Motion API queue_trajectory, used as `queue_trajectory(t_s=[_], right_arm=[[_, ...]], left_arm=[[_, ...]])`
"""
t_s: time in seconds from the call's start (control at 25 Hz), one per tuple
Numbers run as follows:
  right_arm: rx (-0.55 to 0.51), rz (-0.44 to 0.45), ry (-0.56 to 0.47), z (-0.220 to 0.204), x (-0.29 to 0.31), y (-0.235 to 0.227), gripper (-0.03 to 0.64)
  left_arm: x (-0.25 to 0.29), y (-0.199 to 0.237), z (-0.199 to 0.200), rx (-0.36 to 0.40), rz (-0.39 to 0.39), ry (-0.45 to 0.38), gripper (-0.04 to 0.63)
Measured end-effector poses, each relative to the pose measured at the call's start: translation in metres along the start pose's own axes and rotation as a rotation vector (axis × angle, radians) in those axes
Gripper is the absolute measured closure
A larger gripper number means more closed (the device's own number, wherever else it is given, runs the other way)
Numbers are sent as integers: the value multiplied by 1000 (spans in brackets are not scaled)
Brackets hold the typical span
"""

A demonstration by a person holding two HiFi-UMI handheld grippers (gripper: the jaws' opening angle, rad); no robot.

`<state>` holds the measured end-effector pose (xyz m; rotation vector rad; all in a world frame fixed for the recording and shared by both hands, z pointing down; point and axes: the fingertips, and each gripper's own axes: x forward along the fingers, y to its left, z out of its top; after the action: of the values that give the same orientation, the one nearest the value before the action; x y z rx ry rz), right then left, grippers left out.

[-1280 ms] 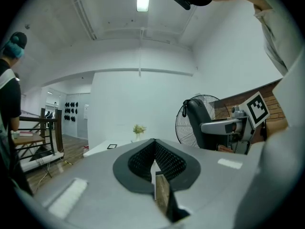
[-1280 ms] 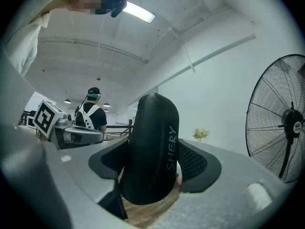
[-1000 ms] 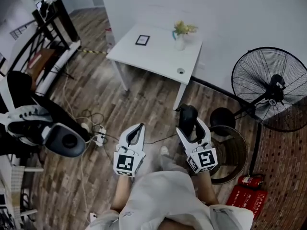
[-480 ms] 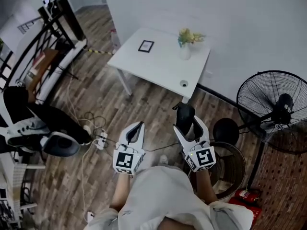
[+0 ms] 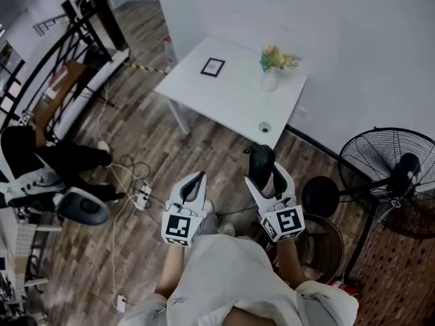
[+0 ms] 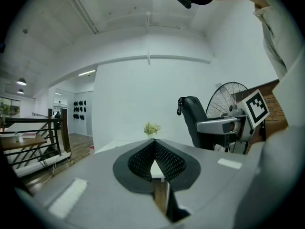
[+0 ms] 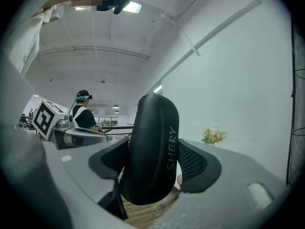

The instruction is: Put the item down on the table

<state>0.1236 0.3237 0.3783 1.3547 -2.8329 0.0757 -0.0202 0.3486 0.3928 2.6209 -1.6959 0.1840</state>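
Your right tool (image 5: 267,176) is clamped on a black case (image 5: 261,160) marked SHERY. You've got it upright over the wood floor (image 5: 136,134), near the corner of the white tabletop (image 5: 231,94) with the flower vase (image 5: 270,73). Your left tool (image 5: 196,180) is pinched closed on nothing.

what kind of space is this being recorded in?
Likely an indoor office or lab-style workspace rather than a home: wood-plank floor with loose cables and a power strip, a white table by a bare white wall, and a big pedestal fan.
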Motion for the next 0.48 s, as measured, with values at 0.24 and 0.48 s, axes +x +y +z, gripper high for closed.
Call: queue_trajectory(t_s=[0.24, 0.48], right_arm=[[-7, 0, -3, 1, 26, -17, 293], [-7, -15, 8, -2, 60, -33, 293]], left_arm=[[29, 14, 1, -2, -5, -16, 578], [65, 39, 1, -4, -20, -19, 578]])
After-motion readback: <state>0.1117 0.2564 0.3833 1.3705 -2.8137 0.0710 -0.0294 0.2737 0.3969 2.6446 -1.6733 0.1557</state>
